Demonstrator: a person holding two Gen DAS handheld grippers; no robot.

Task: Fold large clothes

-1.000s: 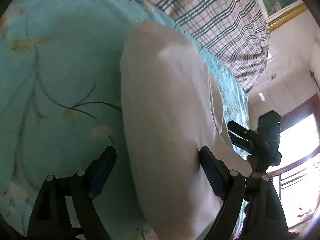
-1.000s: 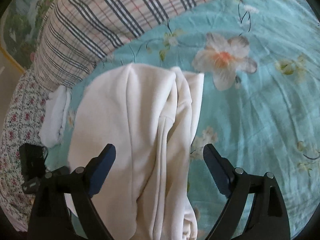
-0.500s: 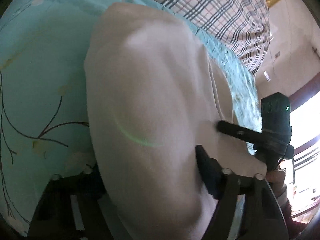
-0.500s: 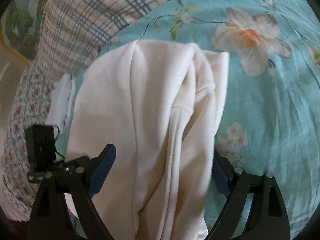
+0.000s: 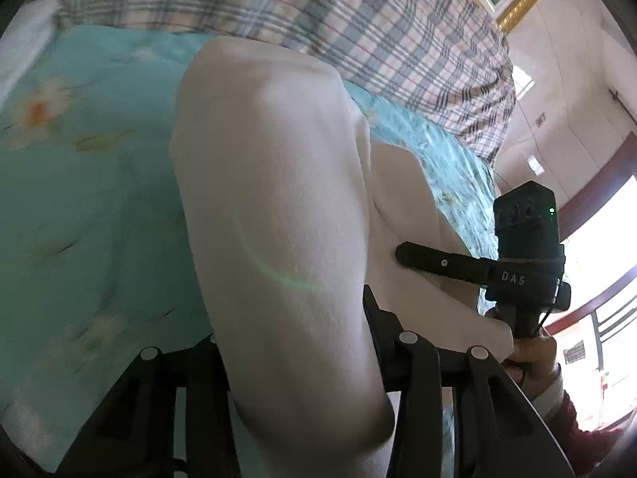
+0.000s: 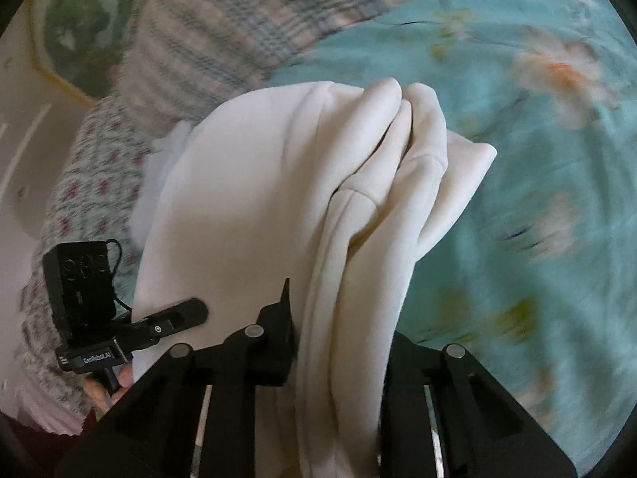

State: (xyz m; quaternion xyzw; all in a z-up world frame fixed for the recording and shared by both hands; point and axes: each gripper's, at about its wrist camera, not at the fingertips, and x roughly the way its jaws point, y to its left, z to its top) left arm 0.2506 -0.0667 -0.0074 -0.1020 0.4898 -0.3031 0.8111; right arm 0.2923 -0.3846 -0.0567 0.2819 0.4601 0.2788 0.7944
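A cream-white garment [image 5: 278, 199] lies bunched in thick folds on the teal flowered bedsheet [image 5: 79, 199]. My left gripper [image 5: 292, 318] has its jaws closing, and a broad fold fills the gap and touches both fingers. In the right wrist view the same garment [image 6: 258, 199] hangs in ridges, and my right gripper [image 6: 342, 326] is closing on a gathered bundle of its layers, pads pressing the cloth. One black finger [image 5: 430, 261] of the right gripper lies against the garment's right side. The left gripper's finger [image 6: 179, 316] rests on its left edge.
A plaid blanket [image 5: 318, 20] lies heaped along the far side of the bed. A flower-print cloth [image 6: 91, 167] sits at the left in the right wrist view. A hand [image 5: 533, 350] holds the right gripper's handle, with a bright window and railing [image 5: 609, 318] behind.
Both pairs of jaws have narrowed from wide open onto the garment. The cloth has gathered into taller folds between them, and both views have shifted across the bed.
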